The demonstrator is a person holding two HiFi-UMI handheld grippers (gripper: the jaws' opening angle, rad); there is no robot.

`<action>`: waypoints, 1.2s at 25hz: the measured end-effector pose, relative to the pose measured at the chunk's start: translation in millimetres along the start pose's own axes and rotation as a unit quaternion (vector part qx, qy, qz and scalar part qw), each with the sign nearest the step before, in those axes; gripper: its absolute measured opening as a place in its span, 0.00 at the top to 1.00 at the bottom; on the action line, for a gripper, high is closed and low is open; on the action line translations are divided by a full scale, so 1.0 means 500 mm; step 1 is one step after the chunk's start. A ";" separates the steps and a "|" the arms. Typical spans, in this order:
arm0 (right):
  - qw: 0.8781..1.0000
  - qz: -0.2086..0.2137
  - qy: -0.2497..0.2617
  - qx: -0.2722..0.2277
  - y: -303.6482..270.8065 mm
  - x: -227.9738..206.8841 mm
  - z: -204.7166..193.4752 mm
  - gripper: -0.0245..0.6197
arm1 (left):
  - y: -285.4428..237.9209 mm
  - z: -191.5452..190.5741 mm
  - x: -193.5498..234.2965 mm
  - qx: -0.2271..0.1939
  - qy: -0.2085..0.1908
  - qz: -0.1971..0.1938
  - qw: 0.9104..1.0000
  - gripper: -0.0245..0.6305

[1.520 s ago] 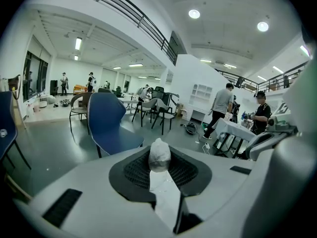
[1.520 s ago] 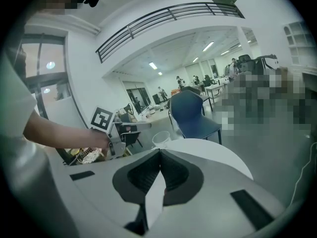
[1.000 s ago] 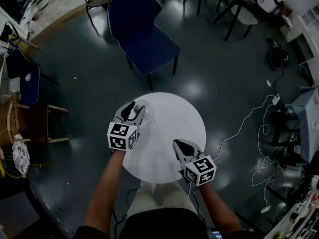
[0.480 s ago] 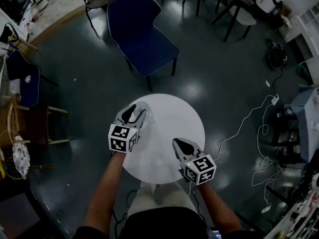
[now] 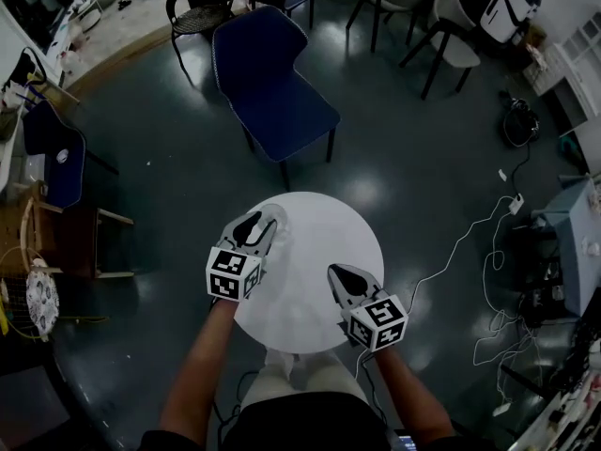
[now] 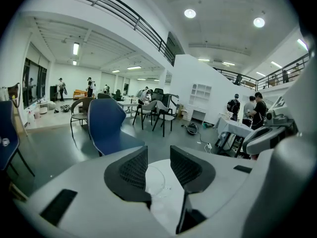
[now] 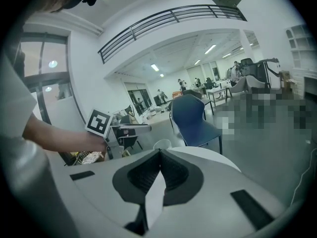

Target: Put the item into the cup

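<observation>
On the far left of the round white table (image 5: 319, 242) sits the clear cup (image 6: 155, 180), close to the L gripper (image 5: 255, 222) so that hand can reach it. Its jaws stand wide apart & have just been closing a bit. The cup shows thru the gap but isn't pinched, so it holds nothing. The R gripper (image 5: 336, 272) waits at the near right, jaws shut tight w/ nothing in them, prob. b/c it has no job now. No item shows on the table. Maybe it's in the cup, too small to tell.
</observation>
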State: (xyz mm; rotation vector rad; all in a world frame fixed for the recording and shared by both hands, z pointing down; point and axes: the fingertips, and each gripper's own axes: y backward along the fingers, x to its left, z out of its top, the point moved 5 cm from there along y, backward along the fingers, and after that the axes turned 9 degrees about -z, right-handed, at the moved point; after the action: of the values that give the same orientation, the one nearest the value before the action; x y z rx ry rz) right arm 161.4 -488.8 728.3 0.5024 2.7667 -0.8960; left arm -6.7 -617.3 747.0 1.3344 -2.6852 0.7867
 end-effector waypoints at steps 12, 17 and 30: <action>0.999 0.006 0.025 -0.026 0.051 0.033 0.056 0.94 | 0.095 0.044 -0.083 -0.018 -0.028 -0.008 0.999 0.78; 0.998 0.013 0.042 -0.045 0.073 0.080 0.089 0.94 | 0.155 0.065 -0.114 -0.027 -0.053 -0.010 0.998 0.85; 0.993 0.014 0.078 -0.083 0.165 0.193 0.159 0.94 | 0.331 0.117 -0.187 -0.079 -0.045 -0.010 0.996 0.90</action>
State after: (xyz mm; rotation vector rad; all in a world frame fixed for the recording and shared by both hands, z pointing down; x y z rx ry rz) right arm 108.9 -448.5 593.6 0.6049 2.9319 -0.6382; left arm -62.5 -492.3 602.6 1.3874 -2.7310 0.5108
